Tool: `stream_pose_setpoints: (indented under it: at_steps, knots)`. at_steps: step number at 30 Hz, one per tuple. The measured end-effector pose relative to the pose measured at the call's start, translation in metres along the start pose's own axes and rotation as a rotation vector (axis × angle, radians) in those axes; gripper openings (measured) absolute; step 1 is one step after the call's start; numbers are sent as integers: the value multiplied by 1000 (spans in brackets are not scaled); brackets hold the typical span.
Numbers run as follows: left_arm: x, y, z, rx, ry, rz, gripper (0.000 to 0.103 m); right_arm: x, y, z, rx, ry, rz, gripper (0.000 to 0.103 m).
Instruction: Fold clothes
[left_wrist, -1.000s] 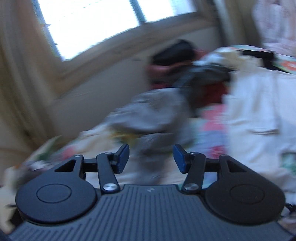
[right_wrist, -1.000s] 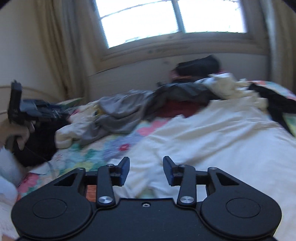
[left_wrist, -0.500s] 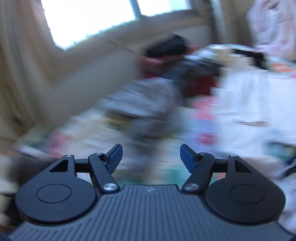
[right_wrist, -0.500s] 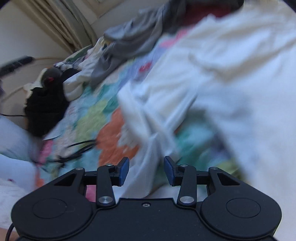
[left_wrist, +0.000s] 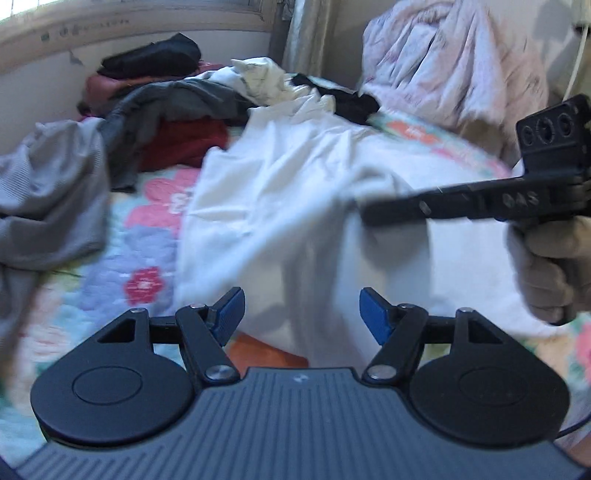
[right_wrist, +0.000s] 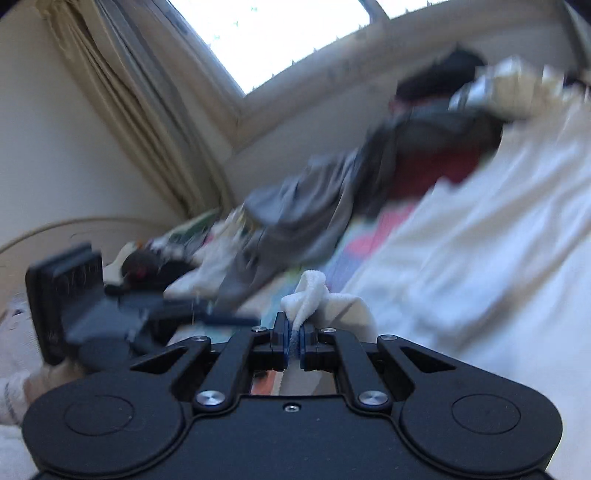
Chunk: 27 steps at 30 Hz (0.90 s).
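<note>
A large white garment (left_wrist: 295, 192) lies spread on the floral quilt (left_wrist: 147, 236) of a bed. My right gripper (right_wrist: 293, 341) is shut on a bunched corner of the white garment (right_wrist: 314, 295) and lifts it; it shows in the left wrist view (left_wrist: 369, 214) as a black arm reaching in from the right. My left gripper (left_wrist: 301, 314) is open and empty, just above the garment's near edge. It shows at the left of the right wrist view (right_wrist: 229, 317).
A grey garment (left_wrist: 51, 199) lies on the left of the bed. Red clothes (left_wrist: 181, 142), dark grey clothes (left_wrist: 173, 99) and black clothes (left_wrist: 151, 57) are piled by the window wall. A pale duvet (left_wrist: 454, 66) is heaped at the right. Curtains (right_wrist: 147, 122) hang at the left.
My right gripper dropped to the white garment's corner, shut on it and lifted it. My left gripper swung right to face the white garment and opened wider.
</note>
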<state>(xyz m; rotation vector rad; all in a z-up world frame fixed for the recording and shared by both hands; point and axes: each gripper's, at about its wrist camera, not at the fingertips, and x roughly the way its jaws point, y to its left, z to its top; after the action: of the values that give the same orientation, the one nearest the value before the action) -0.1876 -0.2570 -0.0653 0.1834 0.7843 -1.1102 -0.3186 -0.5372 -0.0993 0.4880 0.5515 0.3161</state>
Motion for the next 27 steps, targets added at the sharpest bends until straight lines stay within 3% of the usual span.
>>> stream_pose_setpoints:
  at_steps: [8,12,14,15,16,21,23,25,27]
  knots:
    - [49,-23,5,-6,45,-162,69,-15,-14,-1,16,-40,-56,8]
    - [69,-31,8,17,60,-149,75,-5,-11,-8,76,-22,4,8]
    - [79,-33,9,28,75,-128,53,-5,-4,-14,99,-3,54,8]
    - [79,-30,8,21,80,-133,16,-7,0,-18,108,8,81,9]
    - [75,-25,6,7,86,-150,6,-9,4,-23,108,19,96,9]
    - [35,-13,-3,22,38,-76,6,-14,-1,-34,133,25,125,17]
    - [20,-3,-1,-10,6,-57,6,-16,-7,-34,144,17,128,31]
    - [7,8,4,-62,-24,-40,6,-21,-14,-35,148,2,106,42]
    - [-8,20,11,-122,-66,-51,6,-24,-23,-37,141,-6,40,43]
